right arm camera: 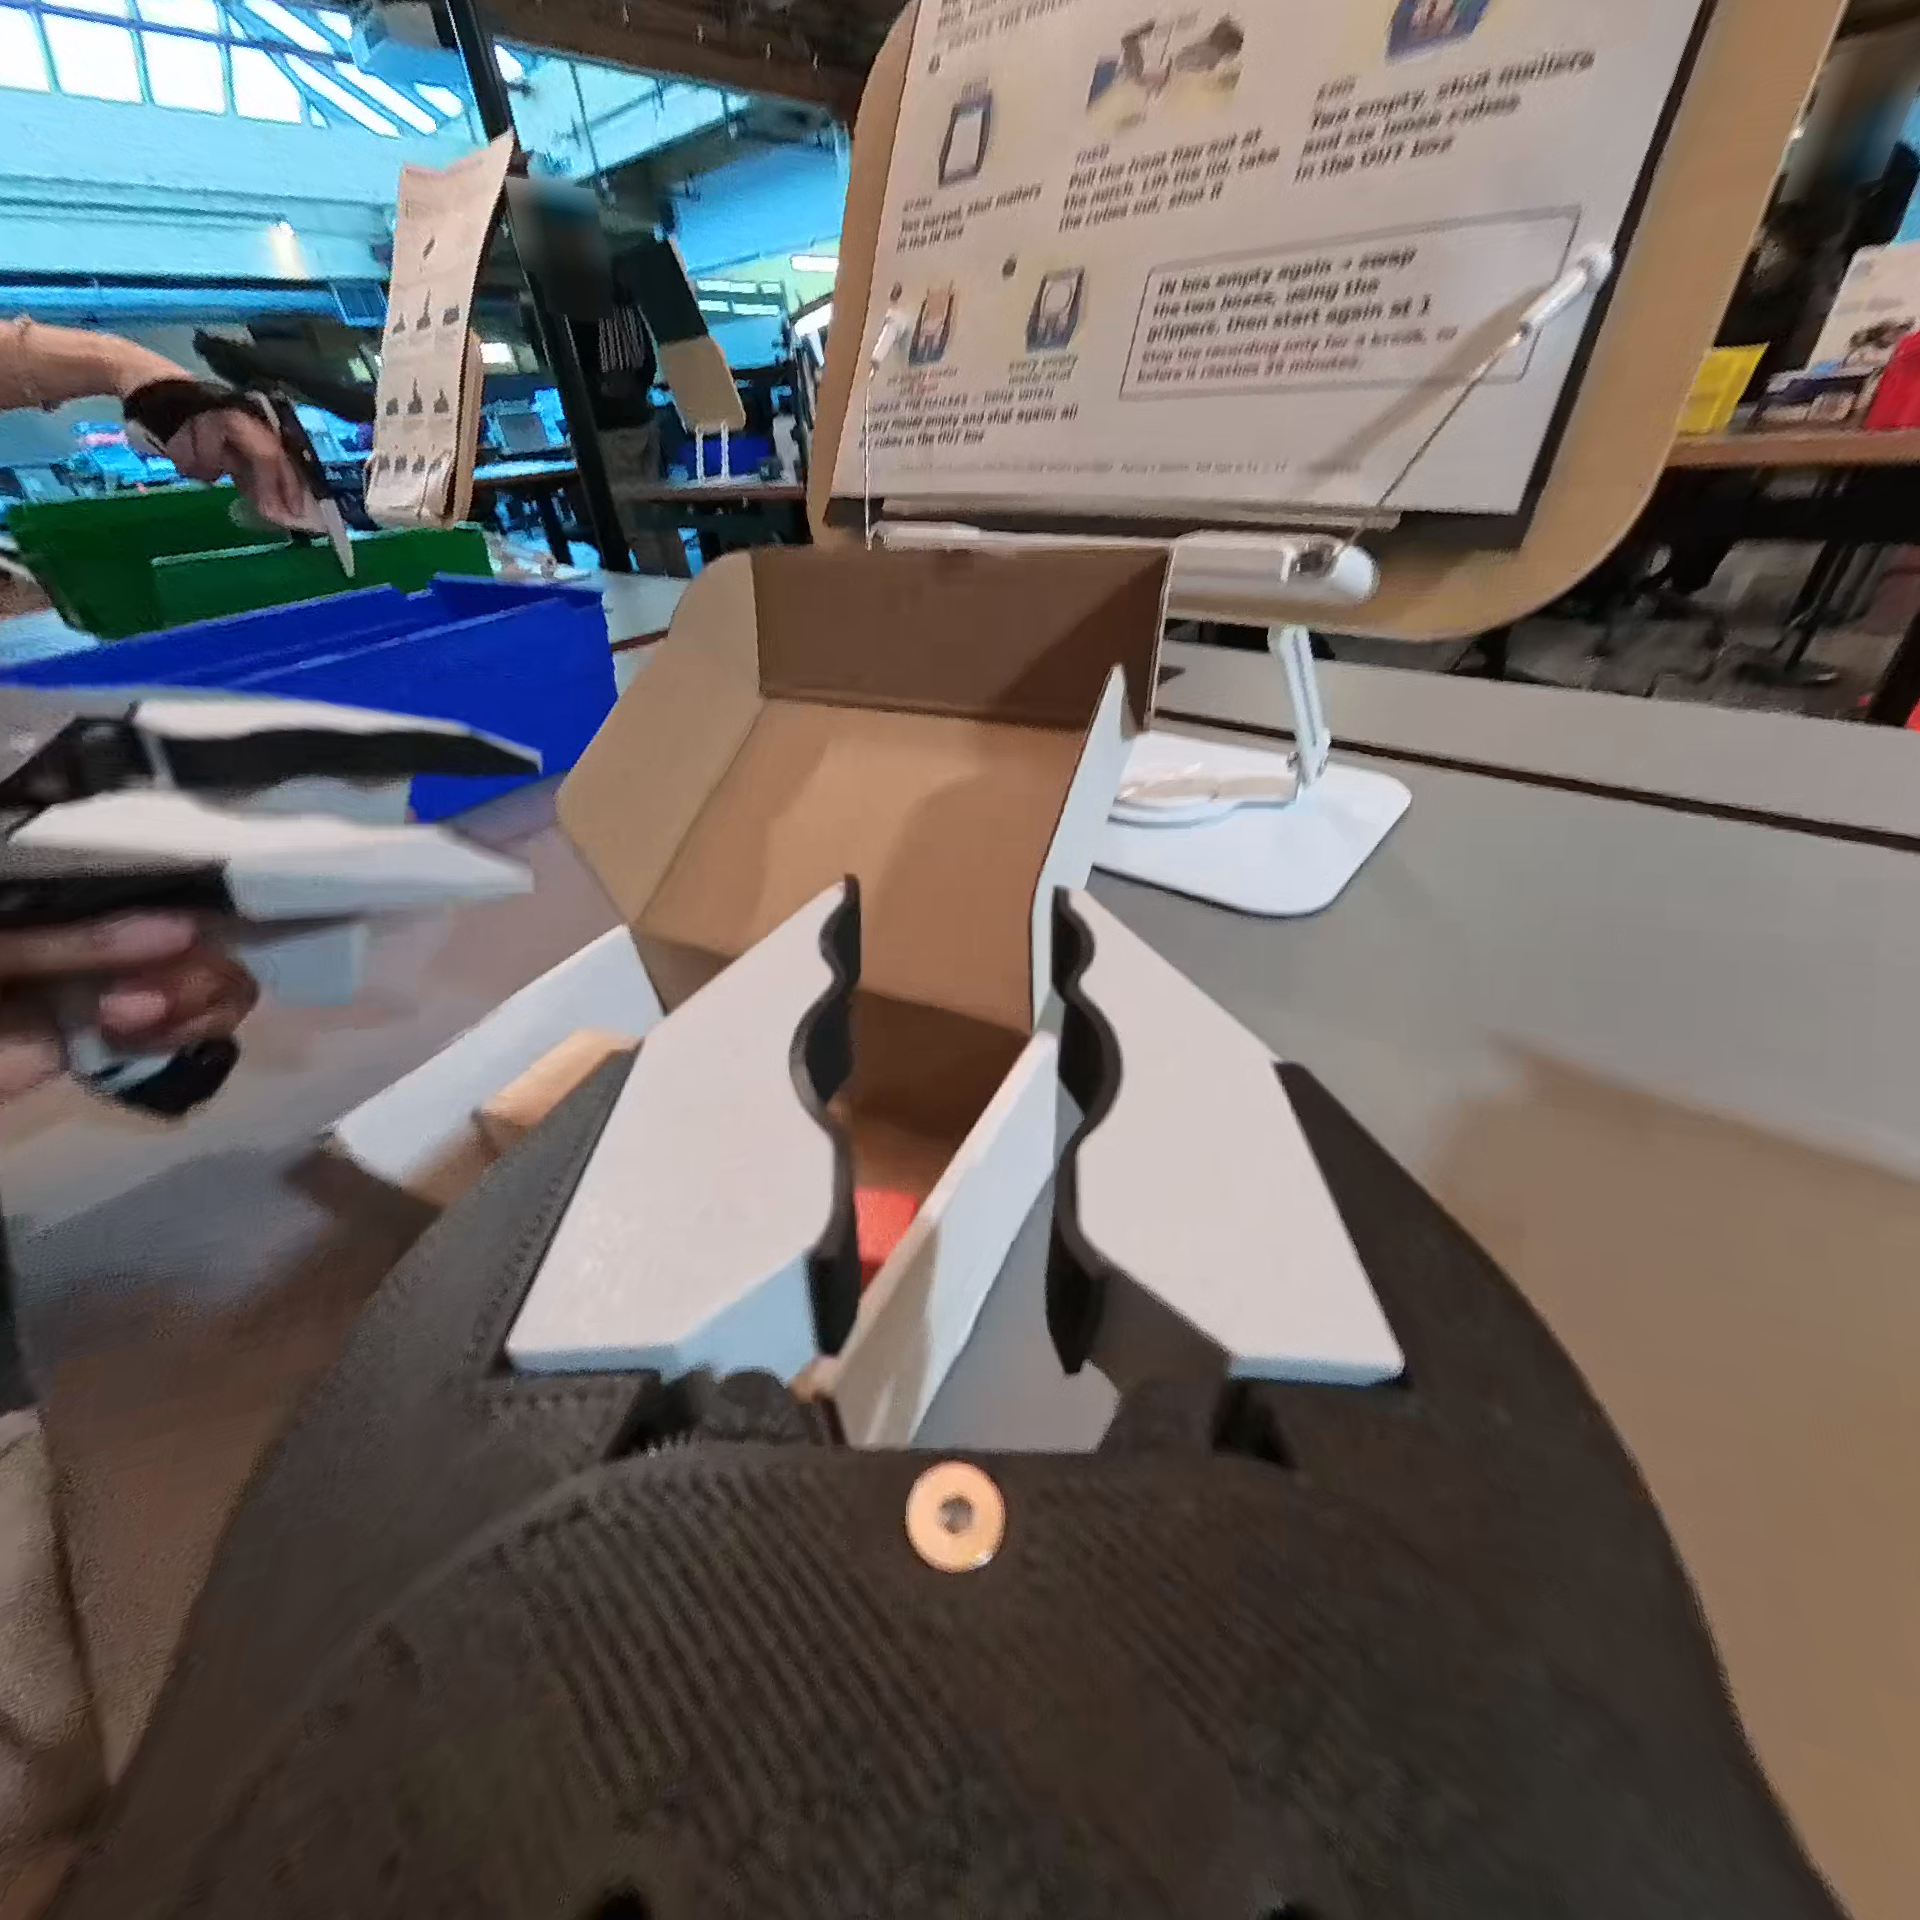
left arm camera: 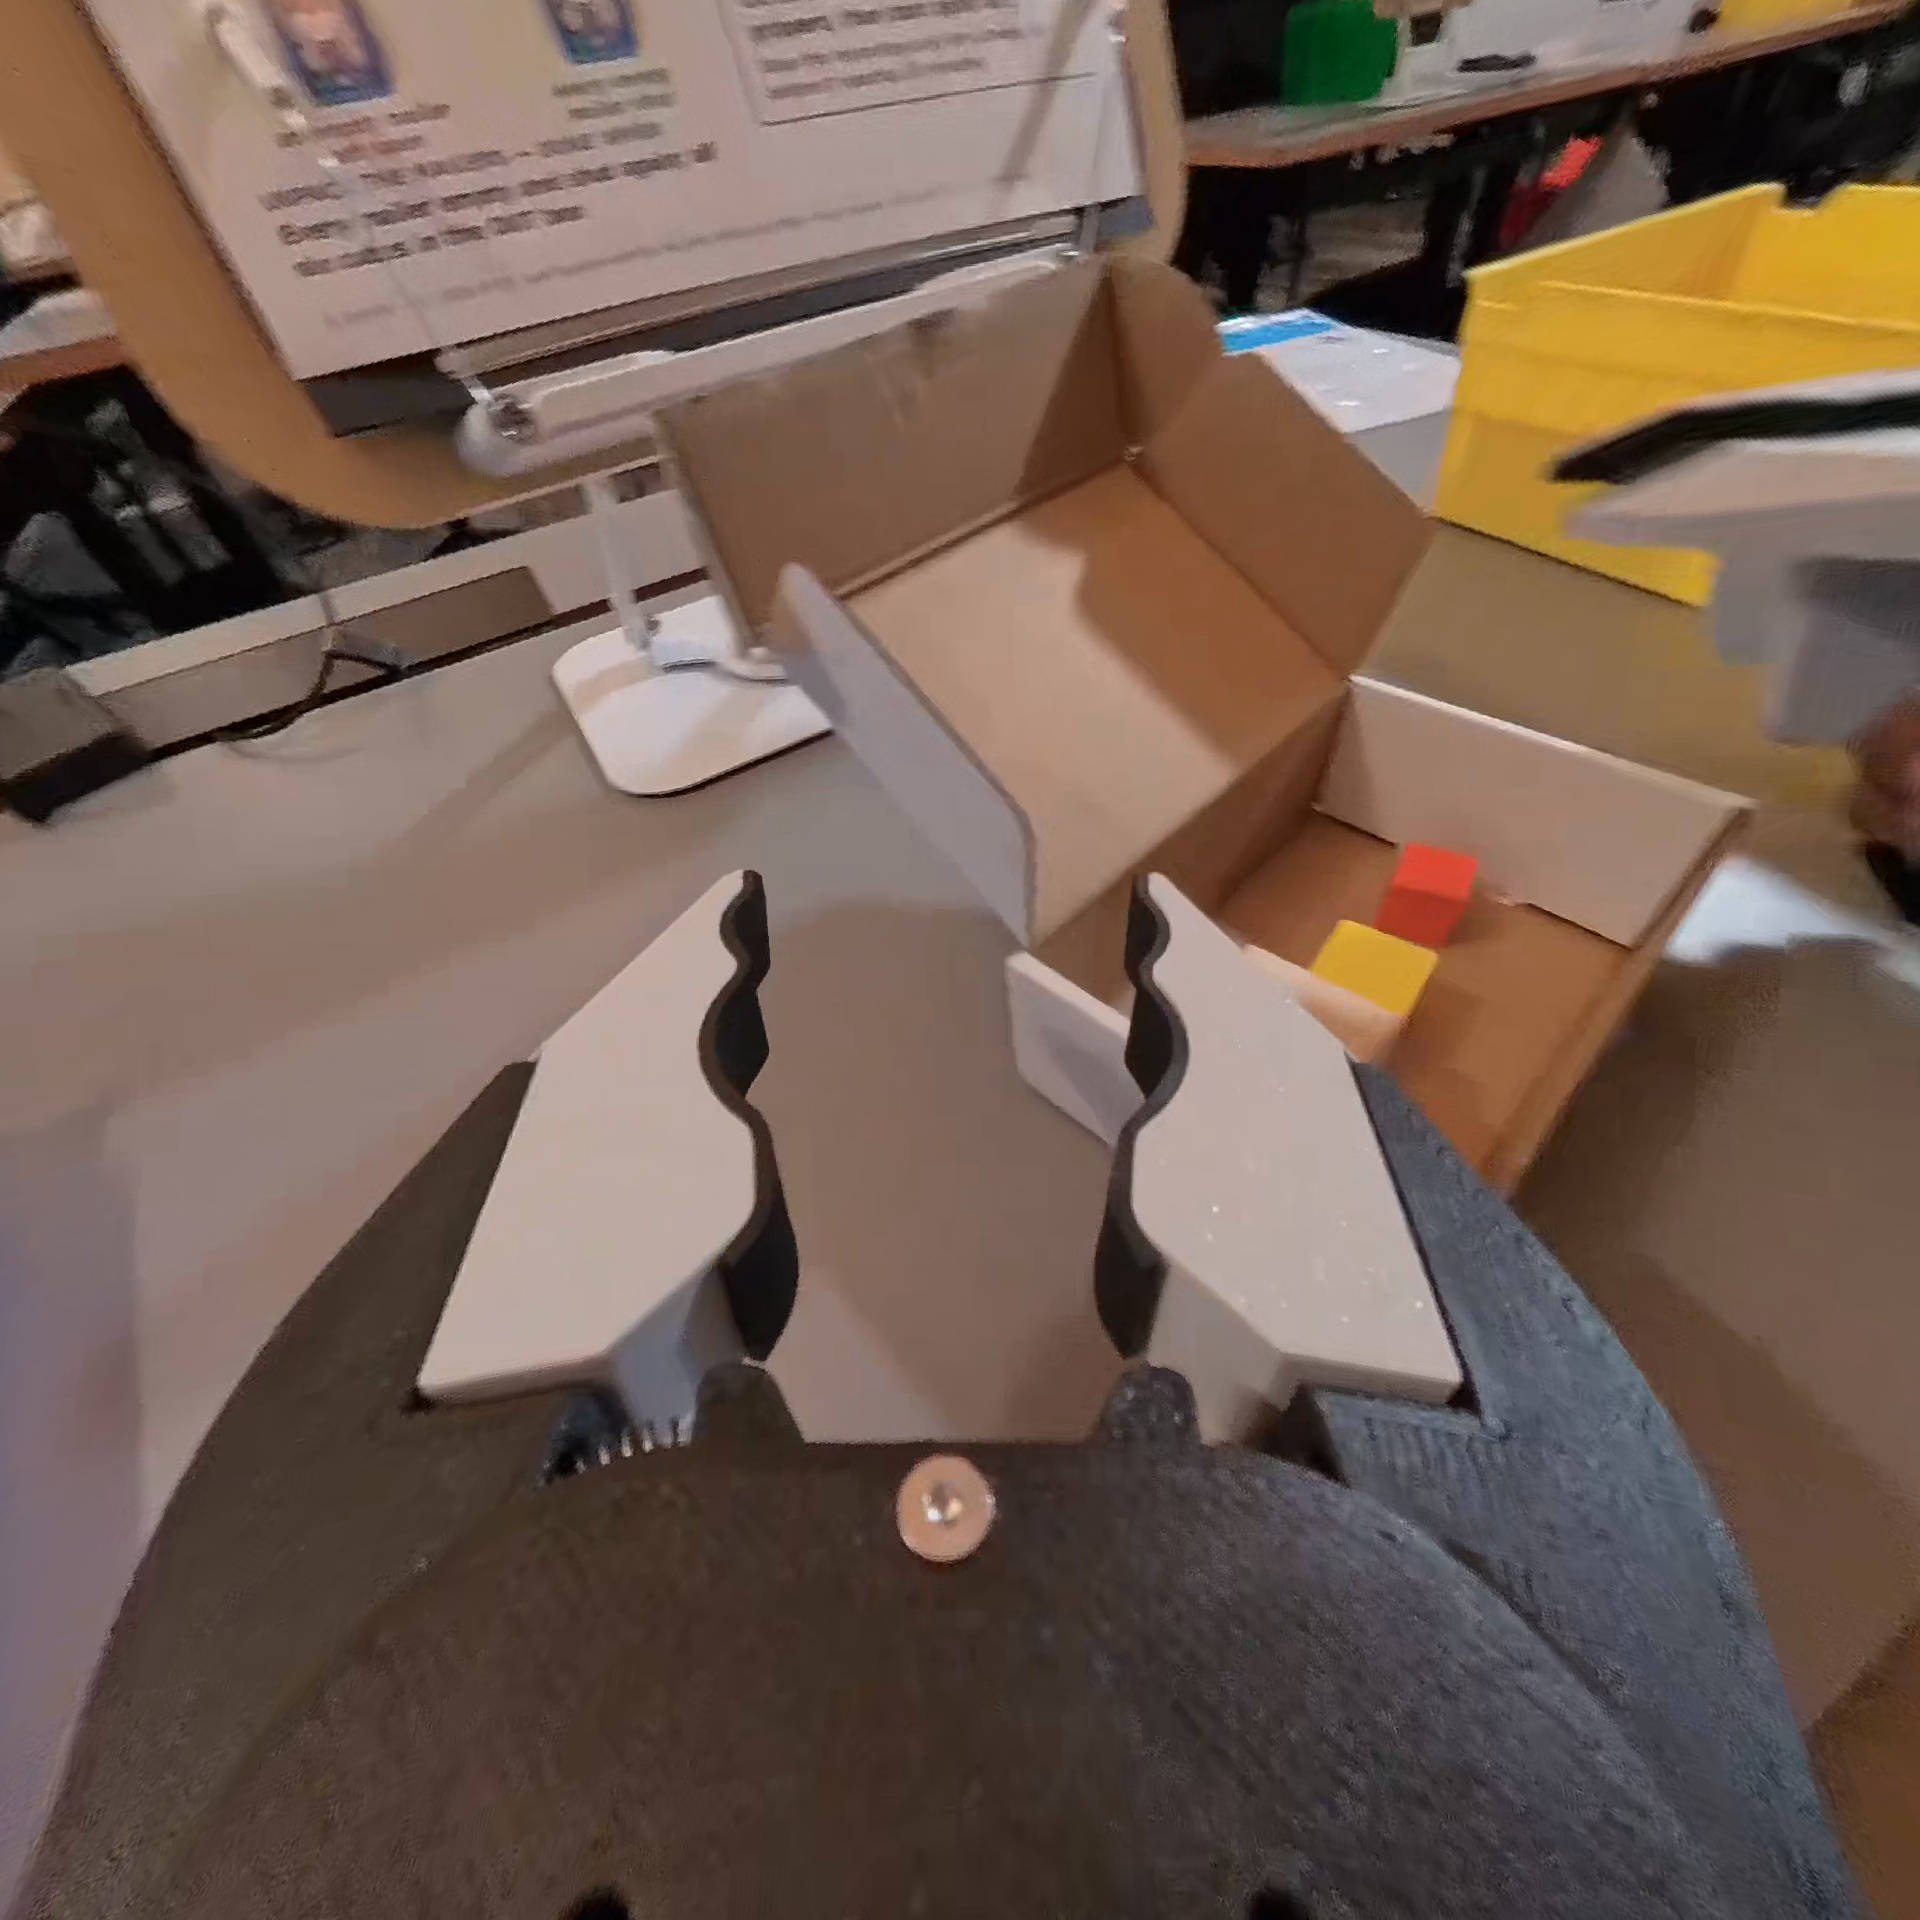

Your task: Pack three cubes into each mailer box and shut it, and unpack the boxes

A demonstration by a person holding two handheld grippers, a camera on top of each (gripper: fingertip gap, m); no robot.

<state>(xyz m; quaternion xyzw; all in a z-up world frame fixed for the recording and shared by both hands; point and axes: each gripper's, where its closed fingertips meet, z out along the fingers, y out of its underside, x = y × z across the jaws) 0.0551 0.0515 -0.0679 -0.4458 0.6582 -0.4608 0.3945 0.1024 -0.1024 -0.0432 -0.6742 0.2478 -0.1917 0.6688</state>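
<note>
Left wrist view: left hand-held gripper (left arm camera: 945, 914) spread wide, empty, hovering over the surface (left arm camera: 312, 935) just left of the box (left arm camera: 1538, 831). Box open, lid (left arm camera: 1091, 644) tipped back away from the camera, one white side flap (left arm camera: 904, 748) standing up at the near left corner. Inside the box, a red cube (left arm camera: 1434, 891) and a yellow cube (left arm camera: 1371, 971) touching, with a pale wooden one (left arm camera: 1320, 1003) partly hidden behind the right finger. Yellow bin (left arm camera: 1662, 343) beyond the box. Other gripper blurred at the right edge, above the box. Right wrist view: right hand-held gripper (right arm camera: 956, 935) half open, holding nothing, straddling the box's right wall (right arm camera: 966, 1226), which runs lengthwise between the fingers, not pinched. Red cube (right arm camera: 883, 1221) just left of that wall. Left gripper (right arm camera: 416, 821) blurred, left of the box; blue bin (right arm camera: 416, 655) behind it. Likely next: cubes lie right of the left gripper and directly under the right one, so the right looks nearer.
</note>
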